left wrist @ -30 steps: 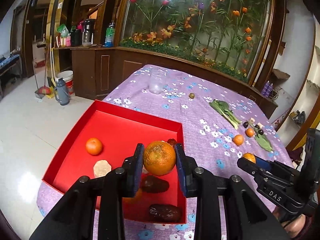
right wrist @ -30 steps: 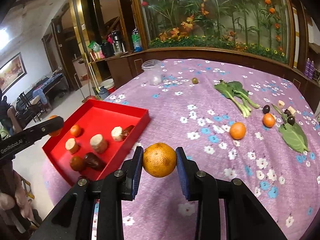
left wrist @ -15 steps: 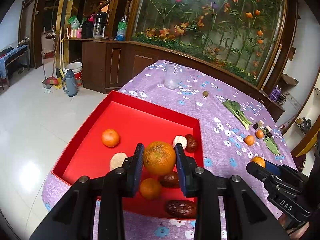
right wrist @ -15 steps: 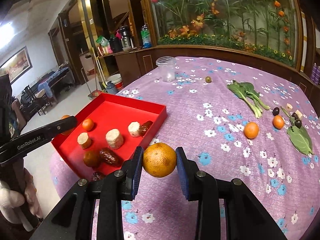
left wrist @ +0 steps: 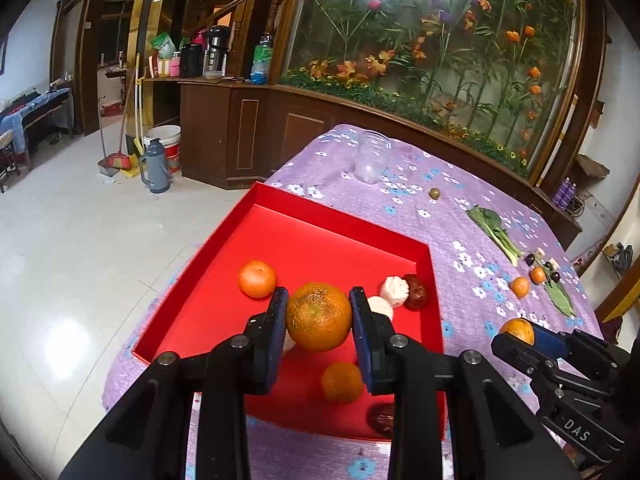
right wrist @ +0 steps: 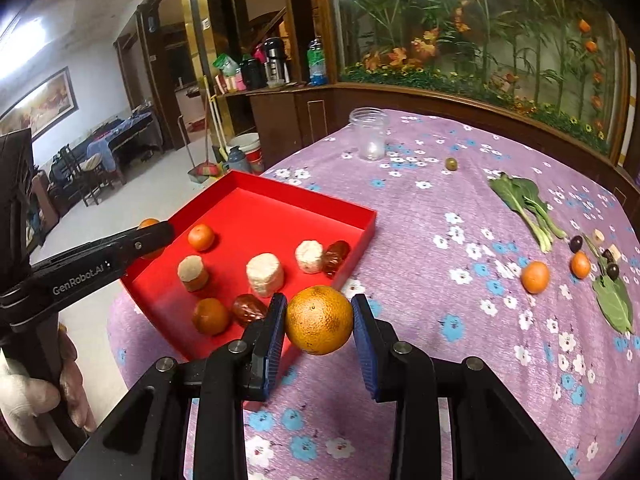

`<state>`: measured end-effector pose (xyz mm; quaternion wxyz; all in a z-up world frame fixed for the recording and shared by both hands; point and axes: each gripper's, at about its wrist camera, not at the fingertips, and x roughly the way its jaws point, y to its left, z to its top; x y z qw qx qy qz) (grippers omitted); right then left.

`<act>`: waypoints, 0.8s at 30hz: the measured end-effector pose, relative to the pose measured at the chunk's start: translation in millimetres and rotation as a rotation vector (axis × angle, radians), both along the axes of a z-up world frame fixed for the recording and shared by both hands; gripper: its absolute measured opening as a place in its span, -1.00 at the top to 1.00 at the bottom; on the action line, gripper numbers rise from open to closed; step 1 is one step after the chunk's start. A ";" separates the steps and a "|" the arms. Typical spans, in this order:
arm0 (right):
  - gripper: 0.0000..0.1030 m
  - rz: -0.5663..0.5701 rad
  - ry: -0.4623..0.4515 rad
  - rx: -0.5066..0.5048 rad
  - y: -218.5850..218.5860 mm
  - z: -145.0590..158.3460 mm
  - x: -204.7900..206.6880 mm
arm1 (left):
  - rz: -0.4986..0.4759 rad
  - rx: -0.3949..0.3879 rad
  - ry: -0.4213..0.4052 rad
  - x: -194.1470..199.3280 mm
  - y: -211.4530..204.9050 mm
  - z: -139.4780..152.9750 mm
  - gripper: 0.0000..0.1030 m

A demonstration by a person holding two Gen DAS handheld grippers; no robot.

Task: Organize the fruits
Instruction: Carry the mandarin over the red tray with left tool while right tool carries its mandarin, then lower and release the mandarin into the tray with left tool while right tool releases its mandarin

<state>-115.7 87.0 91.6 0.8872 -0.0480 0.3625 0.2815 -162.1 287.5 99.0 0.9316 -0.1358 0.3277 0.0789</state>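
Observation:
My left gripper [left wrist: 319, 298] is shut on a large orange [left wrist: 319, 320] and hangs over the near part of the red tray [left wrist: 332, 212]. The tray holds a mandarin [left wrist: 257, 279], a smaller orange [left wrist: 342, 376], white round pieces [left wrist: 394, 291] and dark dates [left wrist: 416, 291]. My right gripper [right wrist: 319, 300] is shut on a second large orange [right wrist: 319, 319], above the purple flowered cloth just off the tray's [right wrist: 304, 192] near right corner. In the left wrist view the right gripper [left wrist: 516, 336] shows at the right with its orange [left wrist: 518, 326].
On the cloth to the right lie two mandarins [right wrist: 535, 277], leafy greens [right wrist: 524, 204], a loose leaf [right wrist: 614, 306] and small dark fruits. A glass jar [right wrist: 370, 134] and an olive [right wrist: 451, 164] stand farther back. The table's left edge drops to tiled floor.
Both grippers have moved with their oranges still held. The left one has come further over the tray; the right one has drawn closer to the tray's corner.

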 end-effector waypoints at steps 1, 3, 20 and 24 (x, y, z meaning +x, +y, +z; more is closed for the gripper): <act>0.30 0.008 0.001 -0.004 4.1 -0.1 0.2 | 0.003 -0.001 0.001 0.2 1.6 -0.6 0.42; 0.30 0.018 0.002 -0.009 10.1 -0.3 0.4 | 0.010 -0.004 0.004 1.4 5.6 -2.2 0.42; 0.30 0.084 0.026 -0.045 52.9 -10.2 14.4 | 0.038 0.022 0.047 14.6 20.6 -20.7 0.42; 0.30 0.086 0.037 -0.049 56.1 -14.1 20.9 | 0.034 0.021 0.060 20.2 20.1 -26.6 0.42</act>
